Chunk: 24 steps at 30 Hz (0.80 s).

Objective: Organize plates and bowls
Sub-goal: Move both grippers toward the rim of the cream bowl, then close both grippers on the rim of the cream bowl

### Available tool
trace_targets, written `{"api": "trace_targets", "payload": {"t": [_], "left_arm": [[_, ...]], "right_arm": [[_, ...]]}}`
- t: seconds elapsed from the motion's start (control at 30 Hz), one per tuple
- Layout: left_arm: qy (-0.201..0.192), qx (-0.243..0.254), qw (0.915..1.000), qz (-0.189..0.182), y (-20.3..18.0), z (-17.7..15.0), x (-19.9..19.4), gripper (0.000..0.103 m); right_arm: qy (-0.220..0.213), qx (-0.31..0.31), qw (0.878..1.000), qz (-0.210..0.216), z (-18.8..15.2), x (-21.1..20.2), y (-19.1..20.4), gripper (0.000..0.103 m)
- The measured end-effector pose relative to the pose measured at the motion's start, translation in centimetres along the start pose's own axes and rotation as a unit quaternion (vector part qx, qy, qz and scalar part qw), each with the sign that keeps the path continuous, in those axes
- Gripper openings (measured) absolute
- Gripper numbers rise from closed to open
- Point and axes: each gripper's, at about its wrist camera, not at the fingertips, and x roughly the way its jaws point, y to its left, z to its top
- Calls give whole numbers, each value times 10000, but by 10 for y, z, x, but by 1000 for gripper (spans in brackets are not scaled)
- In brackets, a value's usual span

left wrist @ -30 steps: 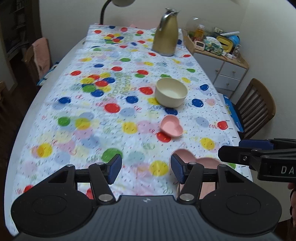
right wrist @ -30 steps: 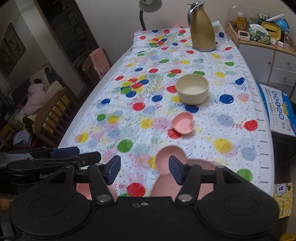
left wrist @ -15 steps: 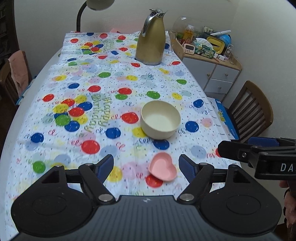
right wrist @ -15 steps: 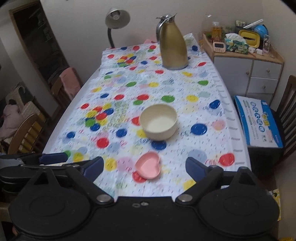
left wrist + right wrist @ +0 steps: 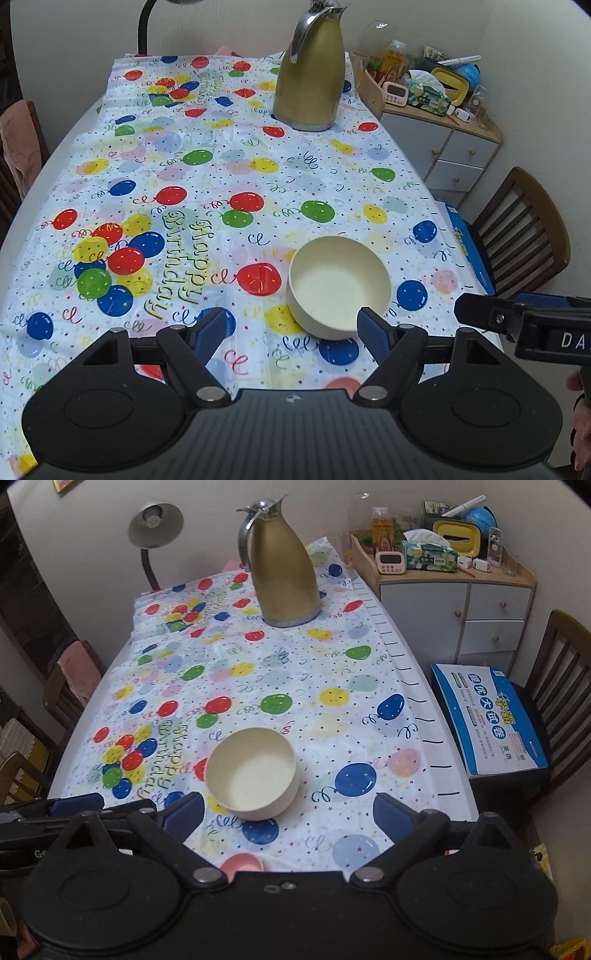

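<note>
left gripper (image 5: 291, 330): jaws spread wide, holding nothing, low over the near end of the table; right pad overlaps the near rim of the bowl in its own view, contact can't be confirmed.
right gripper (image 5: 290, 812): jaws wide apart, nothing between the pads; bowl sits ahead, nearer the left pad, not touching.
cream bowl (image 5: 339, 287): upright, empty, on the balloon tablecloth (image 5: 207, 173), right of centre toward the near end.
pink dish (image 5: 242, 864): only a sliver of rim shows, at the edge of the right gripper's body, nearer than the bowl. Right wrist view only; the left view shows just a faint pink patch by its own body, can't tell what it is.
gold jug (image 5: 280, 565): upright at the far end of the table, well apart from the bowl.
desk lamp (image 5: 155, 520): head fully visible from the right wrist; left wrist catches only the neck.
cross-view: each camera sees the other gripper at its edge, the right one at the right edge of the left view (image 5: 524, 325), the left one at the left edge of the right view (image 5: 74, 808).
blue box (image 5: 487, 720): on the chair seat beside the table, printed top readable from the right wrist; left wrist sees only an edge strip.
side cabinet (image 5: 469, 609): right of the table, cluttered top.
</note>
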Motion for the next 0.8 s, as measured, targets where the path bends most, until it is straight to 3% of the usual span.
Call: {"api": "trace_targets", "payload": {"t": [0.4,0.8], "left_arm": [[405,-18,9991,140,9,13,74,77],[515,-26,9986,128,13,22,121,77]], "right_arm": [[398,40,9987,-329,8,73,-7,92],[544,118,9975,-430,13,123,-7,72]]}}
